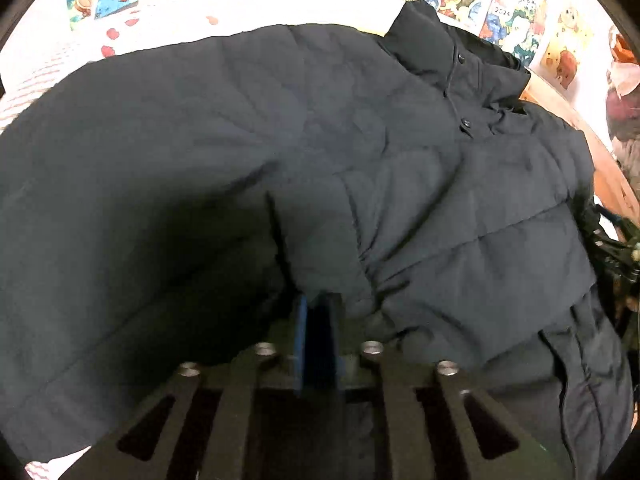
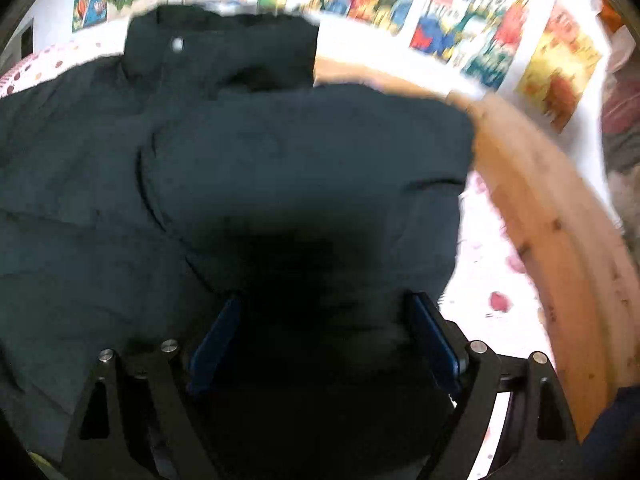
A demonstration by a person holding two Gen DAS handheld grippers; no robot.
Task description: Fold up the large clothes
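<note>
A large dark puffer jacket (image 1: pixel 360 152) lies spread over the bed, its collar (image 1: pixel 432 40) with snap buttons at the far right. My left gripper (image 1: pixel 318 308) is shut on a flap of the jacket's fabric, its blue pads pressed close together. In the right wrist view the jacket (image 2: pixel 280 152) fills the middle. My right gripper (image 2: pixel 324 312) is open, its blue pads wide apart on either side of a dark fold of the jacket.
A white bedsheet with red spots (image 2: pixel 492 280) lies under the jacket. A wooden bed frame (image 2: pixel 560 240) curves along the right. Colourful cartoon posters (image 2: pixel 460 20) cover the wall behind. A dark tripod-like object (image 1: pixel 624 256) stands at the right edge.
</note>
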